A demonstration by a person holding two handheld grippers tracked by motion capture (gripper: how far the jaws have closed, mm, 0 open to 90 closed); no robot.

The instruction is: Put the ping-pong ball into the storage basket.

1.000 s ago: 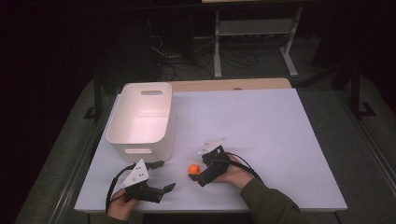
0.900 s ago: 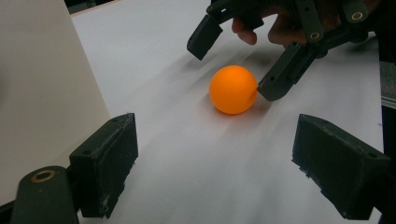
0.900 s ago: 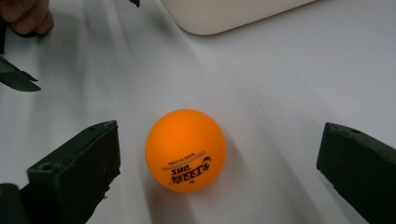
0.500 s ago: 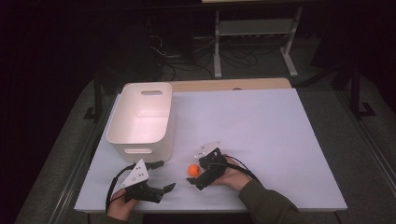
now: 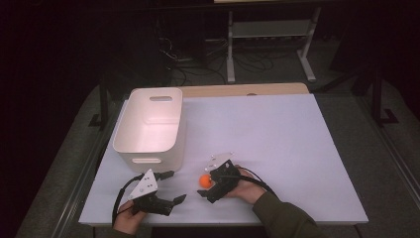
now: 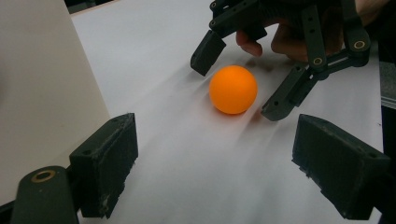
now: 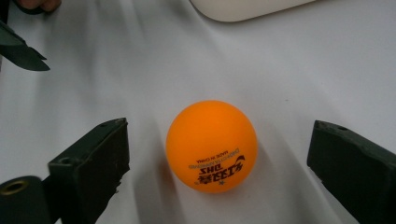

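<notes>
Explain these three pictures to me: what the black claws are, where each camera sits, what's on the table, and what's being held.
No robot here: a person holds a hand tool with two black jaws in each hand. The wide picture is taken from above the person's side of the table; the left gripper and right gripper come in from the bottom. The other two pictures come from a small camera riding on each gripper, looking out between its own jaws.

On the white table stand a white bin and an orange ball.

In the right gripper view the ball lies between the jaws, which have just been closing, but gaps remain on both sides, so it is not gripped yet. In the left gripper view, the left jaws stand open with nothing in them, facing the ball and the right gripper around it.
</notes>
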